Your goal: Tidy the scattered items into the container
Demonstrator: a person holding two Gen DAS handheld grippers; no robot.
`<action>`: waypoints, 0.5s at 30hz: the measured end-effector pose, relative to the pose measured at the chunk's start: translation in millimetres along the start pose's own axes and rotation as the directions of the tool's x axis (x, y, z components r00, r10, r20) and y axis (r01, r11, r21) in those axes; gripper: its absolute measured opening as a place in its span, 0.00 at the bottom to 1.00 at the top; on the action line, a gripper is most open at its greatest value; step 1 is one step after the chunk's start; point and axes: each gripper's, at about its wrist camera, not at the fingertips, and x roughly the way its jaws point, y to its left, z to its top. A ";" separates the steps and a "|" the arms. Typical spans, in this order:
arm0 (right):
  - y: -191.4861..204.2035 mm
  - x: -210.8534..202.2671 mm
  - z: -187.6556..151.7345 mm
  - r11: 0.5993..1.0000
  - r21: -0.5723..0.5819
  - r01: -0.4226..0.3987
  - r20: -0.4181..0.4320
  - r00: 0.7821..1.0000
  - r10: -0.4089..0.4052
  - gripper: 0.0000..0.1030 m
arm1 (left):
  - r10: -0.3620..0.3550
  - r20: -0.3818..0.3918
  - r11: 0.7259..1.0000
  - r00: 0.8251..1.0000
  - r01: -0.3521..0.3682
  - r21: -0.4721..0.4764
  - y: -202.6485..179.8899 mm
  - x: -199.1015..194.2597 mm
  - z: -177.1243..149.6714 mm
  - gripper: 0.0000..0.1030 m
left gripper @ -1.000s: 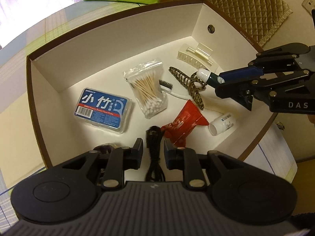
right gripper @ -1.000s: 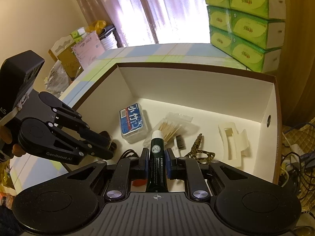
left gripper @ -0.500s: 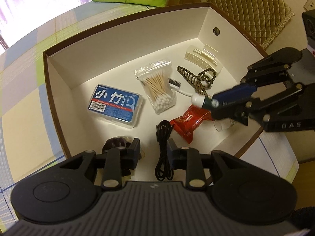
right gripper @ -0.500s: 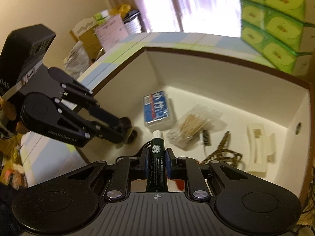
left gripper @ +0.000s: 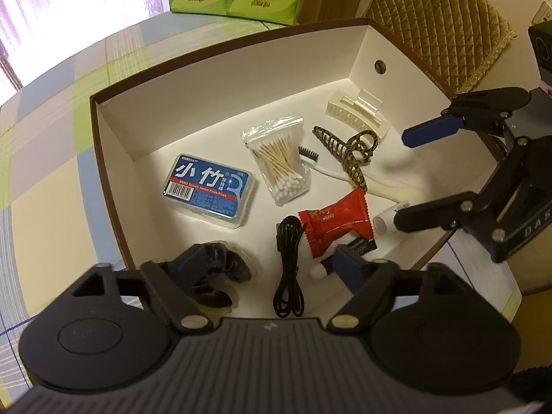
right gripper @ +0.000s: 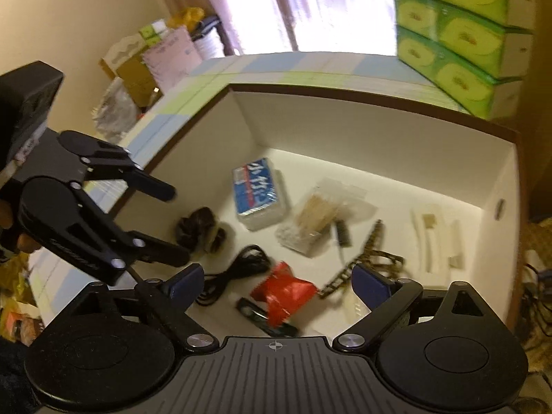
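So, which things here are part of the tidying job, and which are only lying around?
Part of the job:
box
floss picks
cotton swabs
red packet
black cable
dark tube

Only lying around:
tissue packs
quilted cushion

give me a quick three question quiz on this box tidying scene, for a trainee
1. True or false: the right gripper is shut on a tube.
2. Which item lies directly beside the blue floss pick case? A. bag of cotton swabs B. clear hair claw C. small white bottle
3. Fill in: the coiled black cable lies inside the ____.

Key: 1 false, both its fingers are spread wide with nothing between them. 2 A. 3 box.
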 end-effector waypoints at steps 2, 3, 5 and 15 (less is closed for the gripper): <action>-1.4 -4.6 -0.7 1.000 0.003 0.028 -0.005 1.000 -0.028 0.94 | 0.003 0.005 1.000 1.000 -0.003 0.002 -1.8 -1.3 0.2 0.86; -1.9 -6.0 -1.2 0.999 0.006 0.038 -0.011 0.999 -0.038 0.94 | 0.006 0.006 1.000 1.000 -0.006 0.004 -2.8 -1.8 0.3 0.88; -1.5 -8.9 -2.9 0.998 0.006 0.061 -0.015 0.998 -0.061 0.98 | 0.011 0.010 1.000 1.000 -0.011 0.006 -5.2 -3.3 0.5 0.90; 9.8 -24.3 -14.0 0.987 -0.001 0.162 0.007 0.987 -0.162 1.00 | 0.048 0.039 0.999 0.998 -0.048 -0.008 -13.6 -18.4 -1.6 0.98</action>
